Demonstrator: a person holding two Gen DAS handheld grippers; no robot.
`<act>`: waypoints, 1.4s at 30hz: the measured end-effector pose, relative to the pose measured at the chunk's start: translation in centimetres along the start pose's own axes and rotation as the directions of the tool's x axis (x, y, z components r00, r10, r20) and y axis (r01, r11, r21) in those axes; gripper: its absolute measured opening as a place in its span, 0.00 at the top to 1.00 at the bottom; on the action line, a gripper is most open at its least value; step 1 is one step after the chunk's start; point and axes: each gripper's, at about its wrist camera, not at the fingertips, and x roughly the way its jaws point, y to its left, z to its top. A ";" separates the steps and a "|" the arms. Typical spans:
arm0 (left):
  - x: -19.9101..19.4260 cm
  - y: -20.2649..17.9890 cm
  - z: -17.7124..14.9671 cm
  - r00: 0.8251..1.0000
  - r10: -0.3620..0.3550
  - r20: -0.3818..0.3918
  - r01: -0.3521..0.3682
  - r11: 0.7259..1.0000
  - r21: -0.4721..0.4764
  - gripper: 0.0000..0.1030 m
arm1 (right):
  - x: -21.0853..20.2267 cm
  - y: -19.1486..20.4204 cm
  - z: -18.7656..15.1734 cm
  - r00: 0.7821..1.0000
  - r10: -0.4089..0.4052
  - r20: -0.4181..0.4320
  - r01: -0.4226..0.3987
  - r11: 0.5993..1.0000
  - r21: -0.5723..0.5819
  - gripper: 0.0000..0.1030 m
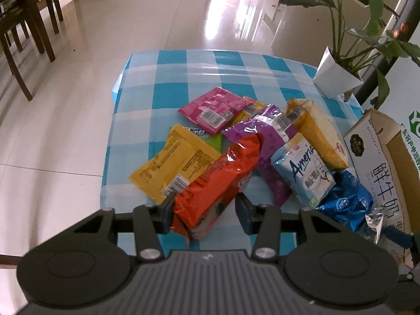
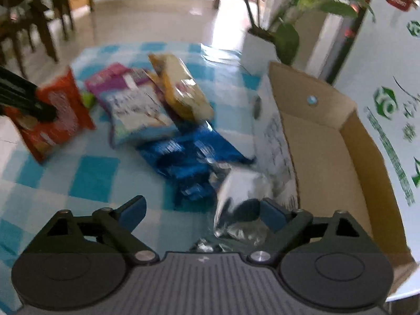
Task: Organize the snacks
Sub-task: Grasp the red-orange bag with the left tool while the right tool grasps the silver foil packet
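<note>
Pale glossy floor tiles run back to a bright doorway, with dark wooden chairs (image 1: 23,34) at the left and a leafy green plant in a white paper-wrapped pot (image 1: 338,73) at the far right corner of my table. The table wears a blue-and-white checked plastic cloth (image 1: 183,78), and the snack packets lie heaped across its middle.

My left gripper (image 1: 204,210) has its blue pads pinched on the near end of the crinkly red-orange snack bag (image 1: 218,181), which tilts up off the cloth. Beside it lie a flat yellow packet (image 1: 170,165), a pink sachet with a barcode (image 1: 212,110), a purple foil bag (image 1: 265,141) and a pale blue-and-white packet (image 1: 304,168).

My right gripper (image 2: 202,210) stands wide, with the silver crimped end of the shiny dark blue bag (image 2: 189,157) lying between its fingers, the right pad against it. Just right of that bag sits the open brown cardboard box (image 2: 315,136); what I can see of its inside is bare.
</note>
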 end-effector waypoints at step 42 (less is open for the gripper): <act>-1.2 -0.5 -1.3 0.959 -0.271 -0.081 0.277 0.958 0.076 0.46 | -0.4 1.3 -0.6 0.932 0.358 -0.061 -0.354 0.933 0.059 0.01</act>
